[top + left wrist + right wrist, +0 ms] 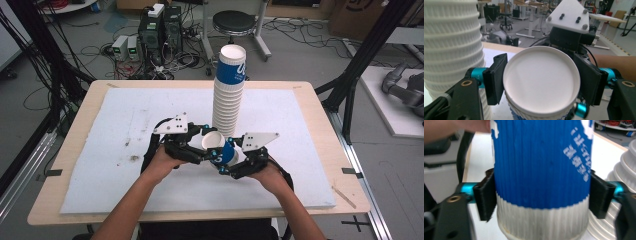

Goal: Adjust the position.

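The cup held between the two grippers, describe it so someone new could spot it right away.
On the white mat, a tall stack of cups stands at the middle. Just in front of it, the single cup lies tilted between both grippers, blue-sided, alone off the stack.

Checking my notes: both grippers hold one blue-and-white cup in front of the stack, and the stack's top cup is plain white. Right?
Not quite: the stack's top cup is blue and white, as the high view shows. Both the left gripper and the right gripper do hold one cup in front of it.

White lettering on the blue ribbed paper cup (541,170) is too blurred to read.
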{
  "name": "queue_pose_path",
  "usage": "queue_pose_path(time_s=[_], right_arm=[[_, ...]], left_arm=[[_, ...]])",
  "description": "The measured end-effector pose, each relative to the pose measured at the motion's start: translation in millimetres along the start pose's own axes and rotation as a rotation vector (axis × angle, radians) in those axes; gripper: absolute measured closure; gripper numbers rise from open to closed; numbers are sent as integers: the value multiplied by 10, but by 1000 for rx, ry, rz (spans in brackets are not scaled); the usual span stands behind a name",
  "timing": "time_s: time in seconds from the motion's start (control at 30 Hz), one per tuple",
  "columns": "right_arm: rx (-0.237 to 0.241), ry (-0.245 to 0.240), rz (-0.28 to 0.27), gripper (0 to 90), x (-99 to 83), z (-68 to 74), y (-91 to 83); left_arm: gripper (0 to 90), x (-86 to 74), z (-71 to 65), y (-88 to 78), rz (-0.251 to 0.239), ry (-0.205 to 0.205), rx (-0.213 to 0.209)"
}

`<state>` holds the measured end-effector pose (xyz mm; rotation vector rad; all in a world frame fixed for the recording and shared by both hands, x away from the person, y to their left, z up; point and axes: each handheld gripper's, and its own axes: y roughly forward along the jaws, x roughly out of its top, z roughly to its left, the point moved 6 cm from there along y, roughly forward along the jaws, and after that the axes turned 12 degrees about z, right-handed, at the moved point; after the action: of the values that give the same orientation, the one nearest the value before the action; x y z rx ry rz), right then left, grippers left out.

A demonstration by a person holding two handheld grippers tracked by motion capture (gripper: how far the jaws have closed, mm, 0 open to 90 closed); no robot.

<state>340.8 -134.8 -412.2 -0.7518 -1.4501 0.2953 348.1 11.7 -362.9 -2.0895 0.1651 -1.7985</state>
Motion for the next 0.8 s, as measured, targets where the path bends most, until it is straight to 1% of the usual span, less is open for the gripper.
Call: queue_pose_path(time_s=[0.03, 0.07, 0.1, 0.13, 0.17, 0.2, 0.23, 0.27, 0.3, 0.33, 0.43, 0.47, 0.53, 0.57, 0.6, 0.63, 0.7, 0.73, 0.77, 0.8], right_arm=[[0, 0, 0, 256, 0, 0, 0], [-18, -30, 41, 259, -9, 3, -10], [-18, -30, 41, 259, -9, 3, -10], [-28, -45, 69, 259, -15, 4, -12], [-42, -58, 100, 260, -21, 2, -14], [-53, -71, 118, 260, -27, -4, -12], [-93, -95, 181, 260, -62, -17, -3], [-93, -95, 181, 260, -62, -17, -3], [-96, -99, 195, 259, -76, -26, 6], [-80, -87, 199, 259, -89, -16, 24], [-60, -103, 202, 259, -85, 9, 50], [-60, -103, 202, 259, -85, 9, 50], [-39, -107, 191, 258, -71, 35, 56], [-22, -107, 177, 258, -55, 53, 48], [-22, -107, 169, 258, -48, 51, 43], [-22, -107, 169, 258, -48, 51, 43], [-14, -103, 170, 256, -56, 55, 39], [-10, -93, 160, 228, -59, 56, 41], [-10, -93, 160, 228, -59, 56, 41], [-16, -92, 145, 215, -52, 44, 40]], left_arm=[[308, -12, 1, 3, 9, -7, -5], [300, -26, -1, 8, 25, -9, -9], [300, -37, -3, 11, 40, 0, -1], [271, -44, -3, 17, 59, 13, 24], [198, -47, 3, 14, 71, 18, 40], [168, -44, 9, 0, 77, 20, 44], [168, -36, 7, -10, 75, 18, 41], [168, -30, 4, -16, 78, 19, 42], [169, -28, 6, -15, 90, 24, 41], [168, -27, 9, -6, 98, 24, 42], [168, -49, 13, 53, 142, 32, 33], [168, -61, 8, 75, 157, 35, 21], [173, -96, -1, 116, 188, 42, 1], [224, -112, -6, 129, 204, 51, -9], [275, -128, -14, 135, 217, 55, -28], [275, -131, -24, 138, 217, 59, -49], [299, -132, -15, 136, 214, 44, -56], [302, -134, -7, 133, 212, 37, -61], [302, -131, 1, 128, 199, 29, -64], [302, -127, 11, 115, 184, 22, -64]])
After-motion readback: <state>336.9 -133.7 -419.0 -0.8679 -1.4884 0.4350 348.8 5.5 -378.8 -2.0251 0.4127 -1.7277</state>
